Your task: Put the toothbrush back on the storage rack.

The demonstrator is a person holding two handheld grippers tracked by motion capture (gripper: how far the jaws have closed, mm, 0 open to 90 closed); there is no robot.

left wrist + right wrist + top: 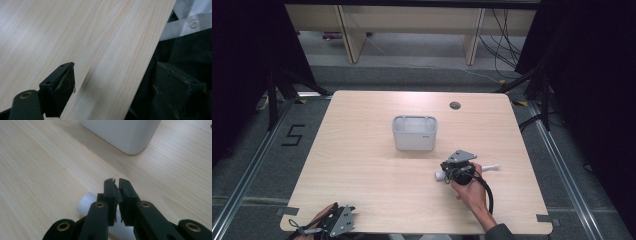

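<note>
A white rod-shaped object [489, 167] lies on the wooden table [362, 165] just in front of a grey-white bin [414, 133]. It has a thicker end [86, 203] at the left and a thinner end at the right. My right gripper [456, 171] sits over its middle, jaws drawn almost together [116, 181]. White shows in the narrow gap between the pads, so they seem to pinch the object's middle. The bin's corner [125, 137] stands close ahead of those jaws. My left gripper [338, 221] rests at the table's near-left edge, jaws wide apart [120, 82] with nothing between them.
A round cable hole [455, 105] sits in the table's far right. The table's near edge [145, 75] runs between the left jaws, with the person's dark clothing and white shirt [190, 22] beyond it. Black stands and cables flank the table on the floor.
</note>
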